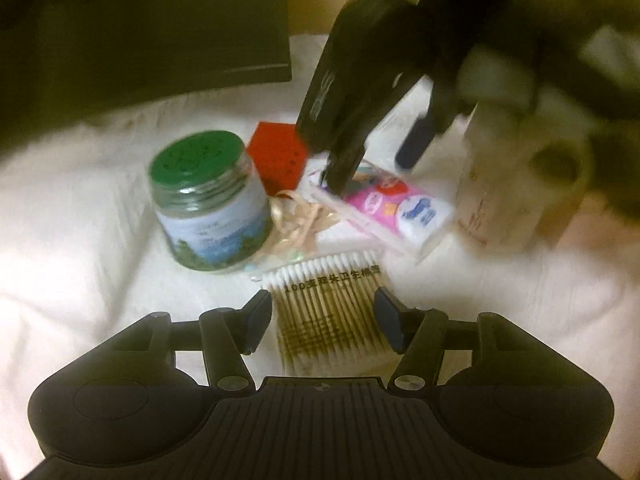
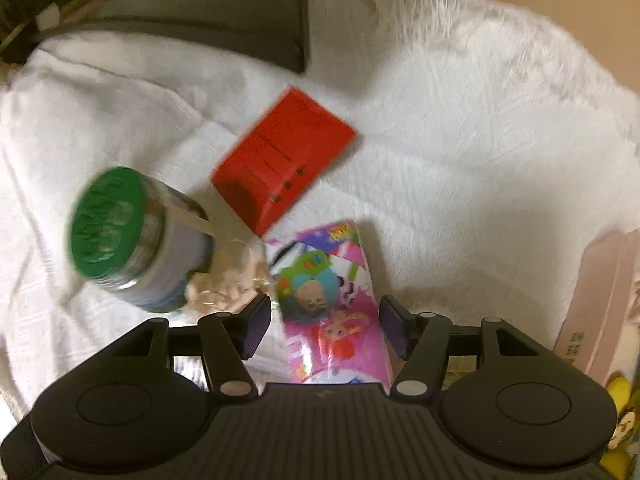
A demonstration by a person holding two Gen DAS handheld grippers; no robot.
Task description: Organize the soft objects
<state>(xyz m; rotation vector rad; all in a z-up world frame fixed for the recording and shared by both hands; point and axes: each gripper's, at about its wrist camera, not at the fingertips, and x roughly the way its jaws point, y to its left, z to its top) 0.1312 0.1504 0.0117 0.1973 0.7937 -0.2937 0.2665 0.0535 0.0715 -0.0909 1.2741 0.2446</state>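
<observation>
My right tongs [image 2: 324,330] spread astride the pink printed tissue pack [image 2: 334,312]; left tongs [image 1: 324,320] spread astride the clear cotton-swab bag [image 1: 332,312]. Slippery film could squirt out.

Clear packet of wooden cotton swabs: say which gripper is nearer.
Left. The left gripper has its open jaws either side of the cotton swab packet; the right gripper is beyond it, over the pink tissue pack.

Ahead of your left gripper [image 1: 324,316], a bit to its left, a glass jar [image 1: 208,208] with a green lid stands up. A red box [image 1: 280,160] lies just behind the jar. Ahead on the right stands a white bottle [image 1: 496,184]. They sit on a fluffy white cover [image 1: 80,200]. Right of your right gripper [image 2: 324,328] is a pink box [image 2: 600,300].
</observation>
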